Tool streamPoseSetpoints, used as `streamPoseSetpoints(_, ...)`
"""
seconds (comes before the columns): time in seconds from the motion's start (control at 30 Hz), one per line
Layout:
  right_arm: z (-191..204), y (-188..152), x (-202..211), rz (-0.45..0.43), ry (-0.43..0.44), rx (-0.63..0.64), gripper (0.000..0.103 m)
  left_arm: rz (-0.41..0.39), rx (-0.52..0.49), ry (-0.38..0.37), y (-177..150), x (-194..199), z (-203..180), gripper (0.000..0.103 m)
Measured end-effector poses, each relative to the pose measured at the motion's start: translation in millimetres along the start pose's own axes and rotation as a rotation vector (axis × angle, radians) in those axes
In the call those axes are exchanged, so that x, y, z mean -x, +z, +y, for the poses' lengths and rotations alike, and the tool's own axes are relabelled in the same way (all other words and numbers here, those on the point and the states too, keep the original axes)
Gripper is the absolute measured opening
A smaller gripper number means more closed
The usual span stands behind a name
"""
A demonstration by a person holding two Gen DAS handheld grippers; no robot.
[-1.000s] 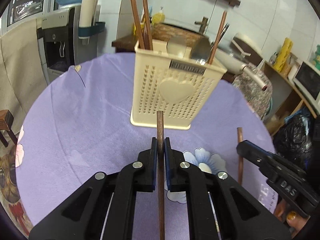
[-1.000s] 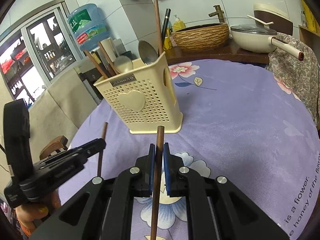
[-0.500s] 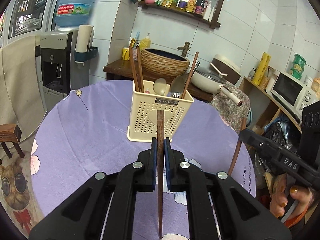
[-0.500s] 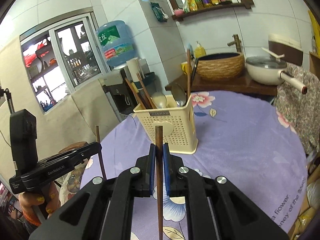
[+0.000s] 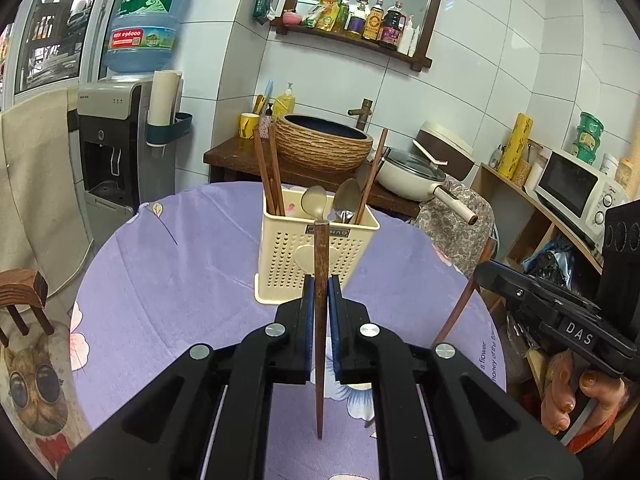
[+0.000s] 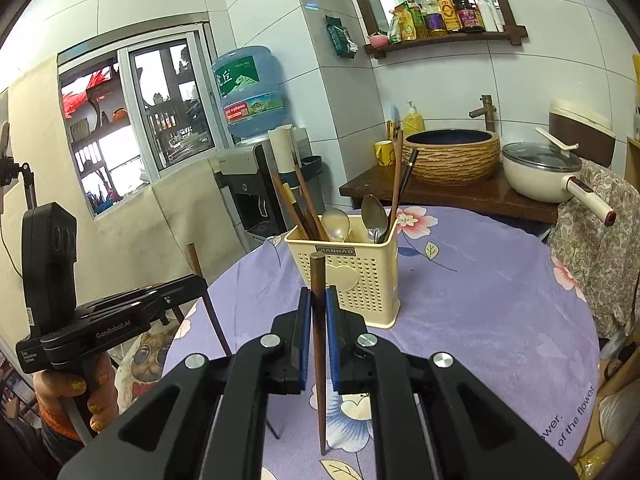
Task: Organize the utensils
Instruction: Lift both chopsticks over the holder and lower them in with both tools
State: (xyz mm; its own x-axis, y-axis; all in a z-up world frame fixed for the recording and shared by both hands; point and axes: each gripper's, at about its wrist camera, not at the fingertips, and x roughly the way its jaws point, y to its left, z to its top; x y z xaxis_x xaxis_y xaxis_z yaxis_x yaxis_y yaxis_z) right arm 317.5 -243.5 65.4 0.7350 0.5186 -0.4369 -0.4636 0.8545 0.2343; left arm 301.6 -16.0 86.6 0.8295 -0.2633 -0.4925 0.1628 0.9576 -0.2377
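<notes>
Wooden chopsticks stand upright, one pinched in each closed pair, left gripper [image 5: 320, 300] and right gripper [image 6: 319, 310], cream utensil holder [image 5: 316, 248] straight ahead.

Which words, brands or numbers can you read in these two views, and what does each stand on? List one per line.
"JIANHAO": plate on the cream utensil basket.
"DAS": right gripper.
"GenRobot.AI": left gripper.
"#96000": red label of the water bottle.
"of the flower": purple tablecloth, partly cut off.
Shelf bottle labels: too small to read.
</notes>
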Motion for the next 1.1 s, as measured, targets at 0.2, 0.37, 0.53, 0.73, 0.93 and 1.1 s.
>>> streamPoseSetpoints(0.2, 6, 12, -6, 0.005, 0.000, 0.035, 0.008, -0.019, -0.008, 0.005, 14, -2, 2, 0.007)
streamPoseSetpoints(0.37, 6, 34, -12, 0.004, 0.010, 0.047, 0.008, -0.024, -0.009, -0.003, 37, -8, 4, 0.007)
streamPoseSetpoints(0.53, 5, 70, -11, -0.007, 0.015, 0.063, 0.008, -0.058, -0.024, 0.000, 74, -6, 6, 0.007)
streamPoseSetpoints(0.73, 11, 141, 1, -0.081, 0.020, 0.071, 0.008, -0.146, -0.038, -0.004, 139, 11, -2, 0.007)
streamPoseSetpoints(0.93, 16, 193, -4, -0.148, -0.040, 0.106, 0.008, -0.200, -0.033, 0.033, 197, 5, -9, 0.007)
streamPoseSetpoints(1.1, 8, 197, -29, -0.162, -0.095, 0.122, 0.008, -0.183, -0.040, 0.092, 209, -30, -6, 0.007)
